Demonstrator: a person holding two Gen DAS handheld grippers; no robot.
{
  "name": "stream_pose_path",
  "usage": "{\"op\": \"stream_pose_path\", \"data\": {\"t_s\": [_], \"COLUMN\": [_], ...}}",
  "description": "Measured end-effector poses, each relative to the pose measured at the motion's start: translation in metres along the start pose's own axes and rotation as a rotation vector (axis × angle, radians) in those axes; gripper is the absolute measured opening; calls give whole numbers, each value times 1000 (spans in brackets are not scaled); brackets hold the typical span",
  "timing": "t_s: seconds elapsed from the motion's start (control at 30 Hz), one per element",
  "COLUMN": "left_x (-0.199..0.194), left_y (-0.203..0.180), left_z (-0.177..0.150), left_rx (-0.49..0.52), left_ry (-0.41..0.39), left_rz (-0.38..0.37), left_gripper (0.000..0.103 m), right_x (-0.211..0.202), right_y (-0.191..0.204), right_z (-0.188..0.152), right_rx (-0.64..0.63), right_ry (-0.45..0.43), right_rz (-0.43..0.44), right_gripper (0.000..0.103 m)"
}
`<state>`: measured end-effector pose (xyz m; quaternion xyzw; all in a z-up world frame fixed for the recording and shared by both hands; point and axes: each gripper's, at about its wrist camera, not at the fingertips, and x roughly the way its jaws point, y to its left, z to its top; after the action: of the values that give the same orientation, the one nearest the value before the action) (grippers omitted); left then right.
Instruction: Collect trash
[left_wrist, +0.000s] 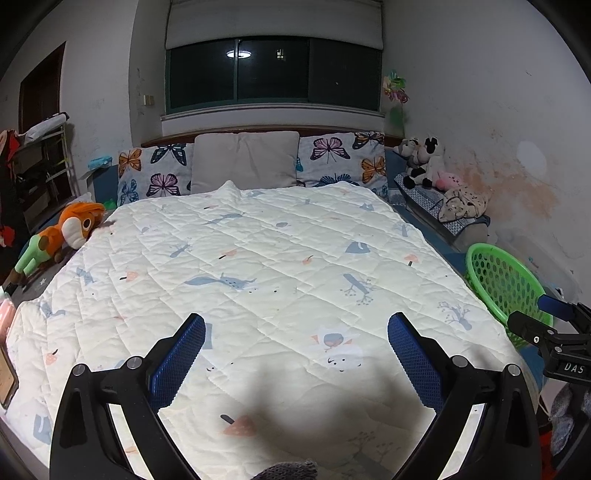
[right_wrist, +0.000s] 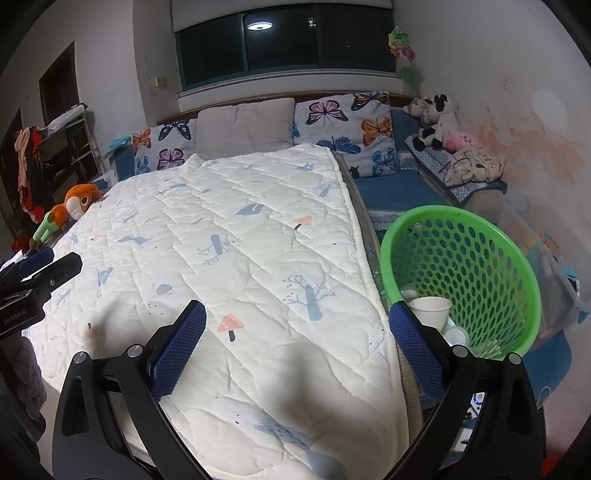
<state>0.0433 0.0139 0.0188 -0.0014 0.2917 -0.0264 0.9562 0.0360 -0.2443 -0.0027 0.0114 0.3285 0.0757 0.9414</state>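
A green perforated basket (right_wrist: 476, 266) stands at the bed's right side; it also shows in the left wrist view (left_wrist: 506, 284). Inside it lie a white paper cup (right_wrist: 430, 308) and small white containers (right_wrist: 456, 336). My right gripper (right_wrist: 297, 319) is open and empty above the white quilt (right_wrist: 240, 240), its right finger just in front of the basket rim. My left gripper (left_wrist: 295, 330) is open and empty above the quilt (left_wrist: 258, 258). The other gripper shows at the right edge of the left wrist view (left_wrist: 554, 332) and at the left edge of the right wrist view (right_wrist: 33, 284).
Butterfly pillows (left_wrist: 155, 170) and a grey pillow (left_wrist: 243, 162) line the headboard. An orange plush toy (left_wrist: 62, 232) lies at the bed's left edge. Plush animals (left_wrist: 424, 162) sit on a blue bench at right. A clear plastic bin (right_wrist: 546, 258) stands behind the basket.
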Motion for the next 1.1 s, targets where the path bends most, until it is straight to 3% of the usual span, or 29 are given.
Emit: {"op": "stream_pose_path", "data": {"t_s": [1.1], "left_x": [-4], "left_y": [6], "left_z": [-5], "left_rx": [-1], "left_ry": [-2], "left_rz": [20], "left_gripper": [96], "right_x": [-1], "right_y": [3], "right_z": [0], "right_rx": [-6], "right_ry": [-5], "right_rz": [-3], "right_gripper": [99]}}
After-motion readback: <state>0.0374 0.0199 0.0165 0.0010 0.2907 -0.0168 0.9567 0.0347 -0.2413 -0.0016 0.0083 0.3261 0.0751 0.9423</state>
